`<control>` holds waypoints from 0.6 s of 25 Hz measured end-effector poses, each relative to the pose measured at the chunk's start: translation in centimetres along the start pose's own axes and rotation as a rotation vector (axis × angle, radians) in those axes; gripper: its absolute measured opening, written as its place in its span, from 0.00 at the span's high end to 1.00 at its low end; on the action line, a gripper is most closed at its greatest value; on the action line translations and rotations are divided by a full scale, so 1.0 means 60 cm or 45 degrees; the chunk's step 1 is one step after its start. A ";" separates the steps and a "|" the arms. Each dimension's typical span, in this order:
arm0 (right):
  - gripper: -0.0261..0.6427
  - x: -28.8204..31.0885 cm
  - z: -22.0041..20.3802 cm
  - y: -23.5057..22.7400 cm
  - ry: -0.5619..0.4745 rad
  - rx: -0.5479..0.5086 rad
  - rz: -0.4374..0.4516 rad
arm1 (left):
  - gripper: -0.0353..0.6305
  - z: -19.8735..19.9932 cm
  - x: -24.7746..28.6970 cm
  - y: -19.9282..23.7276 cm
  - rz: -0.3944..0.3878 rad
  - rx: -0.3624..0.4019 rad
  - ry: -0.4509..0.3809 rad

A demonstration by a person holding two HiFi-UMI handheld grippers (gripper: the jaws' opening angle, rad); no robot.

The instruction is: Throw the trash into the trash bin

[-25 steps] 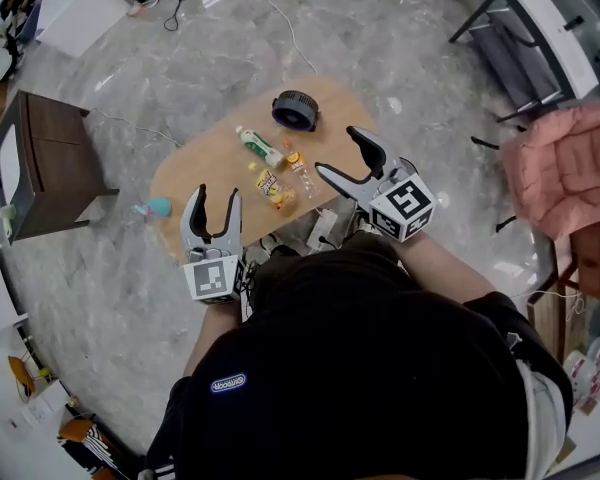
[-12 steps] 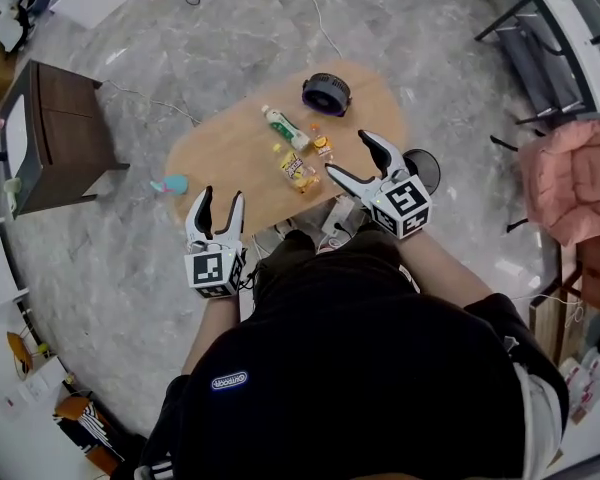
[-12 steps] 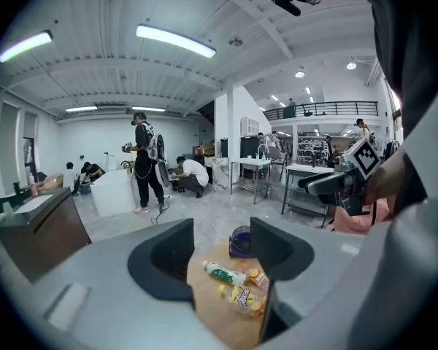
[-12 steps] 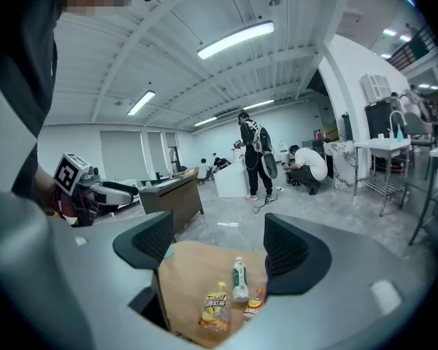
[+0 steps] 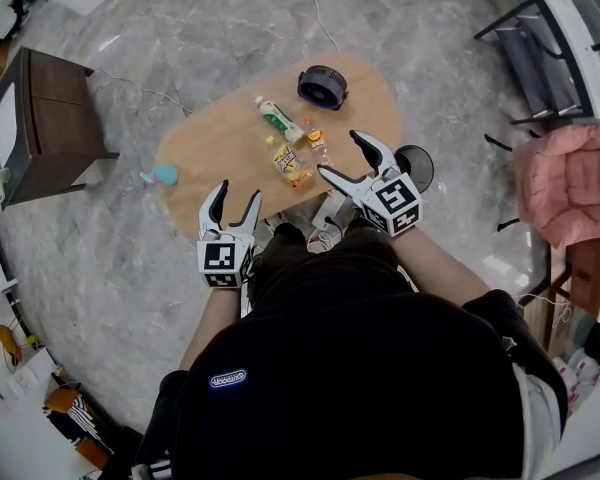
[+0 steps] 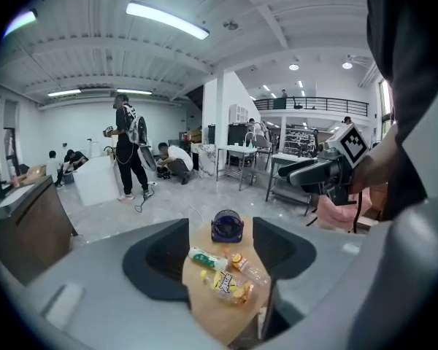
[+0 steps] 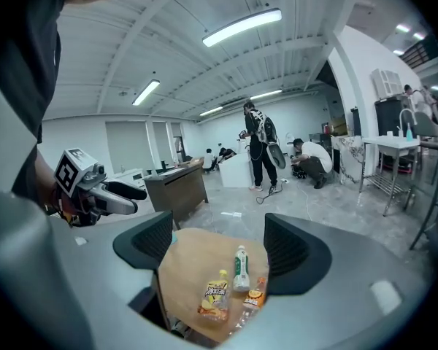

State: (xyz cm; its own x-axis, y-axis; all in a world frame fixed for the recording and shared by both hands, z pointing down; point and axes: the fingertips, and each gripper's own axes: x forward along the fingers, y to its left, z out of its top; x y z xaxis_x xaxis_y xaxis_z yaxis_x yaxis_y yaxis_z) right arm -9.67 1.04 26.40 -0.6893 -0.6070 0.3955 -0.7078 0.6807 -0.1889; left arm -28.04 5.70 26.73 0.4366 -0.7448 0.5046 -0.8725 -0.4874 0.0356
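Trash (image 5: 289, 162) litters the wooden table (image 5: 215, 148) on marble floor (image 5: 120, 268); by the table our left gripper (image 5: 235, 193) and right gripper (image 5: 340, 154) gape empty.

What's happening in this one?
A person holds a claw in each hand at a wooden table. The left claw and the right claw are both open and empty. A green-labelled bottle, a yellow snack bag and an orange-labelled bottle lie on the table, untouched. What looks like a dark round bin stands by the table's right edge.
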 end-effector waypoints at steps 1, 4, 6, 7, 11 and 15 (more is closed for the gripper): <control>0.36 0.002 -0.004 0.000 0.009 0.001 0.006 | 0.54 -0.006 0.003 -0.001 -0.002 0.002 0.008; 0.36 0.004 -0.007 -0.002 0.031 -0.001 0.024 | 0.53 -0.021 0.016 0.000 -0.004 -0.054 0.042; 0.36 0.004 -0.014 0.000 0.055 0.001 0.029 | 0.53 -0.031 0.022 -0.001 -0.012 -0.079 0.066; 0.36 0.006 -0.019 0.000 0.068 0.004 0.029 | 0.53 -0.039 0.024 0.000 -0.017 -0.080 0.074; 0.36 0.026 -0.040 0.001 0.137 -0.022 0.023 | 0.53 -0.060 0.034 0.019 -0.020 -0.060 0.066; 0.36 0.051 -0.053 0.012 0.166 -0.060 0.001 | 0.52 -0.078 0.035 0.047 -0.031 -0.018 0.031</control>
State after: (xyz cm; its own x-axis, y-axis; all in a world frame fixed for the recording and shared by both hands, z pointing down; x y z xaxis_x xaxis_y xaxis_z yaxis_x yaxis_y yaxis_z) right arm -11.78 0.97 30.34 -0.6615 -0.5501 0.5097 -0.6972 0.7014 -0.1478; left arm -30.61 4.85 31.91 0.4524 -0.7212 0.5246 -0.8647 -0.4987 0.0601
